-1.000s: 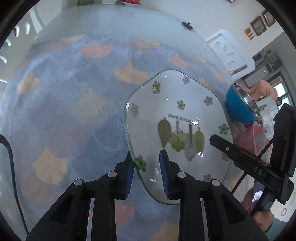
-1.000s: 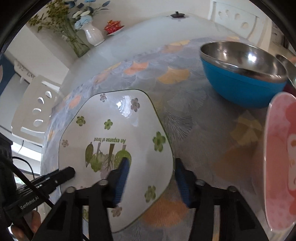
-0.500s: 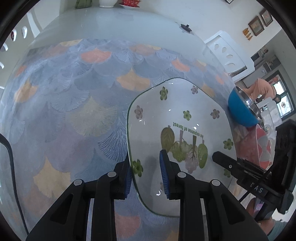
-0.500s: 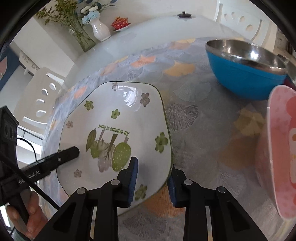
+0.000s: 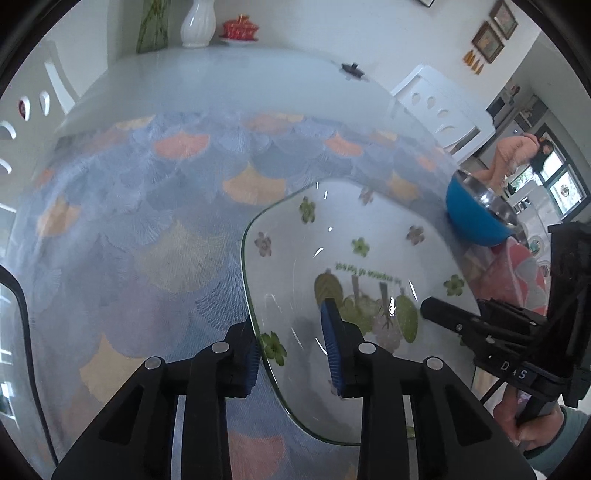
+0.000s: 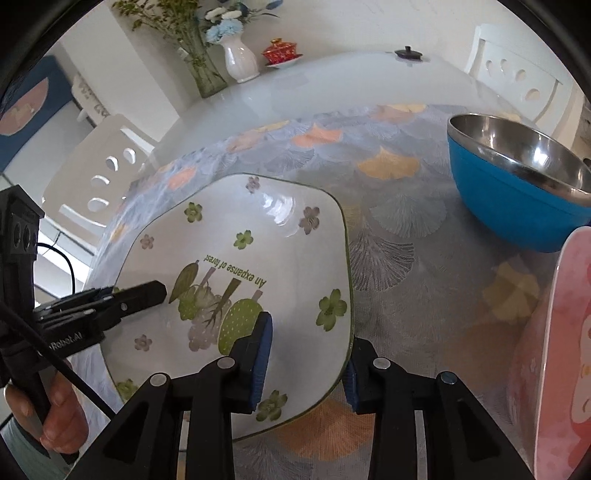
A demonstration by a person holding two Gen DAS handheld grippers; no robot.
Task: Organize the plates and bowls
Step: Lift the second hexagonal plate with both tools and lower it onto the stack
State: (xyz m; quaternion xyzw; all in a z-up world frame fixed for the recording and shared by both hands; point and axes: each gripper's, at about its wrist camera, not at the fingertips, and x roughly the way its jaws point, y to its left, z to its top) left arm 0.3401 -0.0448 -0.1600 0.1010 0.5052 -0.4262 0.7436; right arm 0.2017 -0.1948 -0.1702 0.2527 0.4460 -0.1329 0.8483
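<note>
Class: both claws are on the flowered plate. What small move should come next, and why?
Probably lift the flowered plate straight up, level, with both claws together. The left claw and right claw each straddle an opposite rim, and the blue bowl and pink plate stand close by.

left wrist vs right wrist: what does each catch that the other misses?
Left wrist only: a person in pink in the far doorway, framed pictures on the wall.
Right wrist only: flowers in the white vase, a blue wall hanging.
Both: the floral plate clamped at opposite edges by the left gripper and right gripper, the blue bowl, the pink plate.
</note>
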